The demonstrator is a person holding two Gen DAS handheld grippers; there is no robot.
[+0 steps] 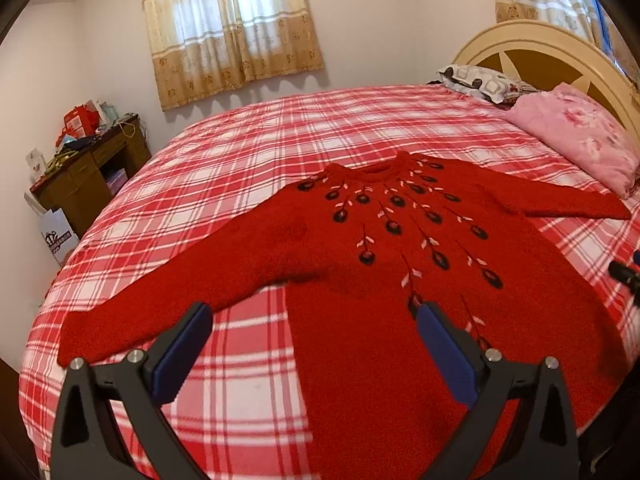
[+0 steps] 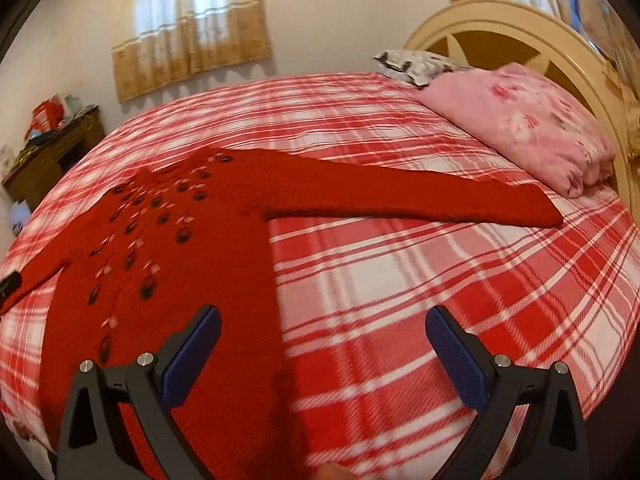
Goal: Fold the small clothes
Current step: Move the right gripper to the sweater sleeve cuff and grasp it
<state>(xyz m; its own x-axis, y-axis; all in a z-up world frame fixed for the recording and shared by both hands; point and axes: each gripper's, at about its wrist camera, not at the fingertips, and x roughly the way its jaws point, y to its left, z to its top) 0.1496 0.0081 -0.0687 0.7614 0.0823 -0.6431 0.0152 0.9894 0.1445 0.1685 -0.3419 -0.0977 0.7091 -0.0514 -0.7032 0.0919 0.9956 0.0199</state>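
A red knit sweater point(image 1: 400, 280) with dark flower embroidery lies flat, front up, on the plaid bed, both sleeves spread out. My left gripper point(image 1: 316, 312) hovers open above the sweater's lower left side, near its left sleeve point(image 1: 168, 284). In the right wrist view the same sweater point(image 2: 200, 264) fills the left half, its right sleeve point(image 2: 420, 200) stretching toward the pillow. My right gripper point(image 2: 324, 316) is open above the sweater's right edge and holds nothing. A dark tip of the other gripper point(image 1: 624, 272) shows at the right edge of the left wrist view.
The bed point(image 1: 280, 128) has a red-and-white plaid cover. A pink pillow point(image 2: 520, 120) and a patterned pillow point(image 1: 480, 80) lie by the cream headboard point(image 2: 500, 28). A cluttered brown desk point(image 1: 88, 168) stands at the far left under a curtained window point(image 1: 232, 28).
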